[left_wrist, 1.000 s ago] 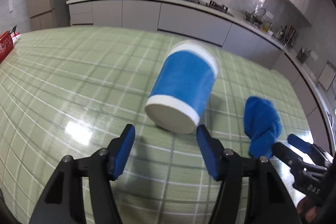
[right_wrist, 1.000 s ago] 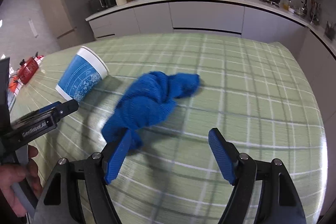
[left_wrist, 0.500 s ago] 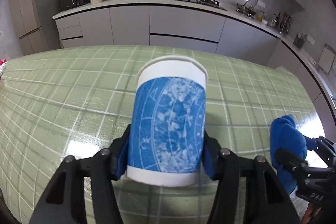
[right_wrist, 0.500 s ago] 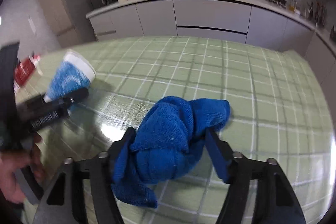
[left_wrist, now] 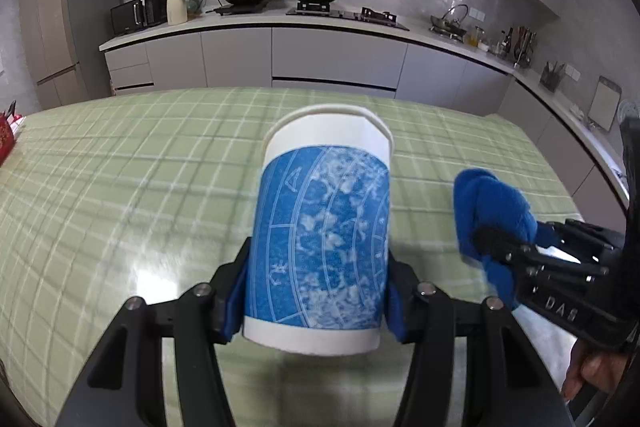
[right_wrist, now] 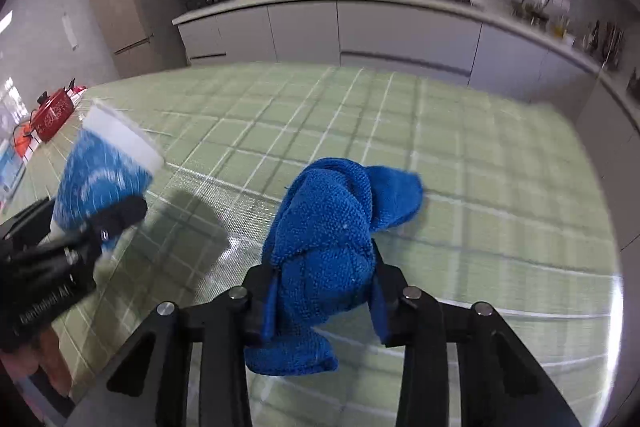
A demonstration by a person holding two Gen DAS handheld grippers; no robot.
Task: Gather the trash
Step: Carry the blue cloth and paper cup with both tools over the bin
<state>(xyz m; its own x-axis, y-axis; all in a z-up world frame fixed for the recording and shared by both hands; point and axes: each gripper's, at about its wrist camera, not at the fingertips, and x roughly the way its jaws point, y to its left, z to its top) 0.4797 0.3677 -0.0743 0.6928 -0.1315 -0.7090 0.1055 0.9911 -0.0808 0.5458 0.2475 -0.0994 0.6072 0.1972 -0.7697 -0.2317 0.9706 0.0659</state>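
Note:
A blue-and-white paper cup (left_wrist: 324, 227) stands upright between the blue pads of my left gripper (left_wrist: 316, 293), which is shut on its lower half just above the green checked tablecloth (left_wrist: 120, 167). To the right lies a crumpled blue cloth (left_wrist: 488, 199), and the right gripper (left_wrist: 514, 233) is round it. In the right wrist view the blue cloth (right_wrist: 332, 227) bulges between the pads of my right gripper (right_wrist: 323, 287). Its jaws are closing and they squeeze the cloth. The cup (right_wrist: 100, 179) shows blurred at the left of that view, in the left gripper (right_wrist: 76, 219).
A red item (right_wrist: 52, 115) sits at the table's far left edge. Behind the table runs a kitchen counter (left_wrist: 320, 23) with pots and a microwave. A person's hand (left_wrist: 592, 375) holds the right gripper's handle at the lower right.
The cup lay on its side in front of my open left gripper; now it stands upright in its grip. My right gripper moved onto the cloth and its jaws closed in on it.

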